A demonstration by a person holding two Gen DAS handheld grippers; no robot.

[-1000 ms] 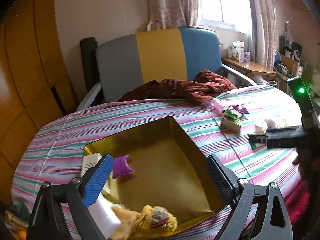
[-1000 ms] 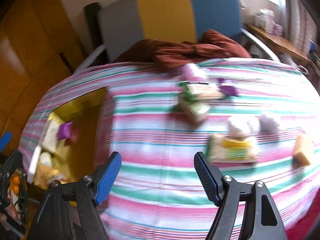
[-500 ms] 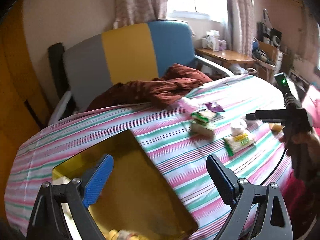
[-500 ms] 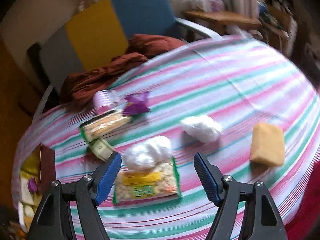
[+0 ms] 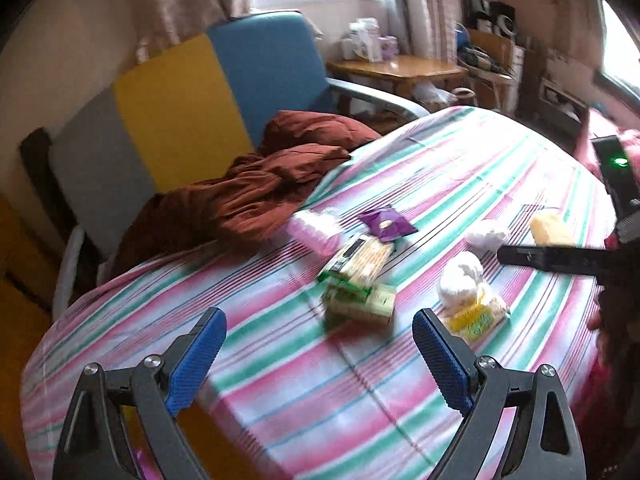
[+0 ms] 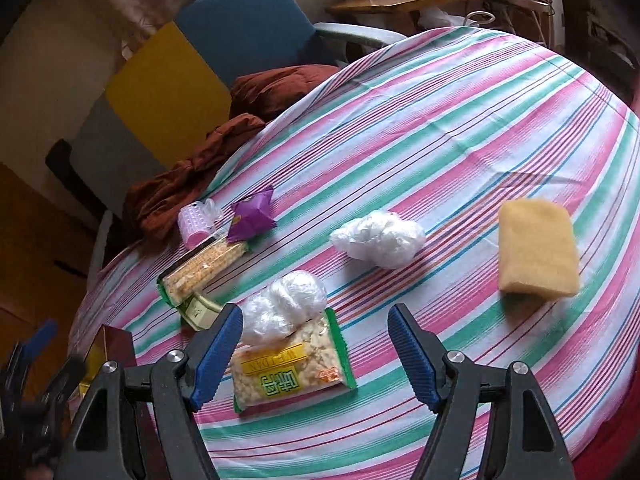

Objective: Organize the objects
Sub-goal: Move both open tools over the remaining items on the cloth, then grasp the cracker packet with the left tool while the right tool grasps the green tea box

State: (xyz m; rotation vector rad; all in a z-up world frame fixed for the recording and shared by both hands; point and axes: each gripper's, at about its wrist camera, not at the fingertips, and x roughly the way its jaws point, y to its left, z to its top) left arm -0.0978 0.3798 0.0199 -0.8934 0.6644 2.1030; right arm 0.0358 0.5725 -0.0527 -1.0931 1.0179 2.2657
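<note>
Most stuff not boxed yet: I've both grippers, left gripper (image 5: 318, 350) & right gripper (image 6: 314, 346), jaws wide, empty; snack bag (image 6: 290, 368) under right, sponge (image 6: 538, 250) & wads beyond.

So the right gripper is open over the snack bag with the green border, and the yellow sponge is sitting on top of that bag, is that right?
Not quite. The right gripper is open over the snack bag, but a crumpled clear plastic wad sits on the bag's far end. The yellow sponge lies apart on the striped cloth, as the right wrist view shows.
</note>
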